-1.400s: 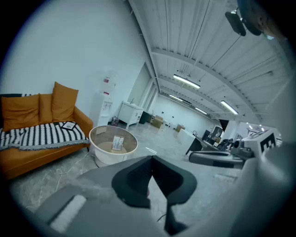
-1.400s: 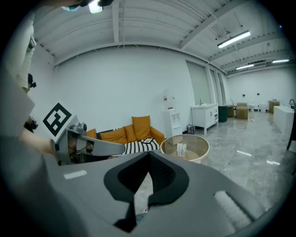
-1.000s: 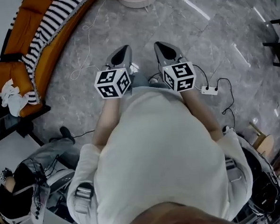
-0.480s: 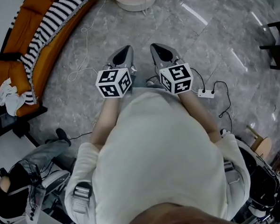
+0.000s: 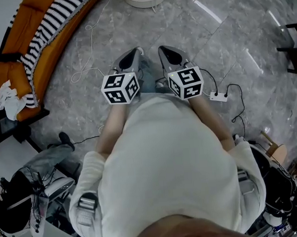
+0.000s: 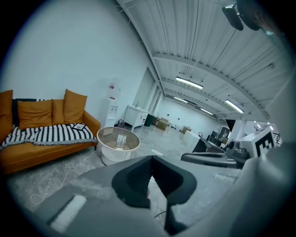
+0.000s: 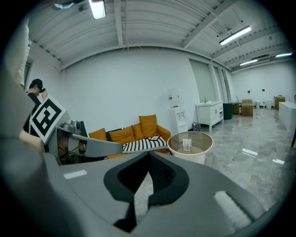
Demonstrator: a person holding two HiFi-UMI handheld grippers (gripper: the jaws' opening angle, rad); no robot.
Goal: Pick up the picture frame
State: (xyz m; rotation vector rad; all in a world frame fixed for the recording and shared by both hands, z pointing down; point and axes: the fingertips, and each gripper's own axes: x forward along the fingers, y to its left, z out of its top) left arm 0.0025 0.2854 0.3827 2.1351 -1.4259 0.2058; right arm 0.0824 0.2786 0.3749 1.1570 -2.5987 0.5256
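Currently, left hand-held gripper (image 6: pixel 151 159): clenched, jaws together, nothing between them.
Right hand-held gripper (image 7: pixel 148 157): clenched too, empty, beside the left one over the grey floor (image 5: pixel 224 40).
Picture frame (image 7: pixel 156 137): seemingly the dark-edged flat thing lying on the striped blanket (image 7: pixel 140 145) of the orange sofa (image 7: pixel 122 134), well apart from both grippers.

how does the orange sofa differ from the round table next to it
The sofa is orange and long; the table is white and round. The sofa carries a striped blanket and cushions; the table has a clear top with a small pale item at its middle. Both stand on the grey floor.
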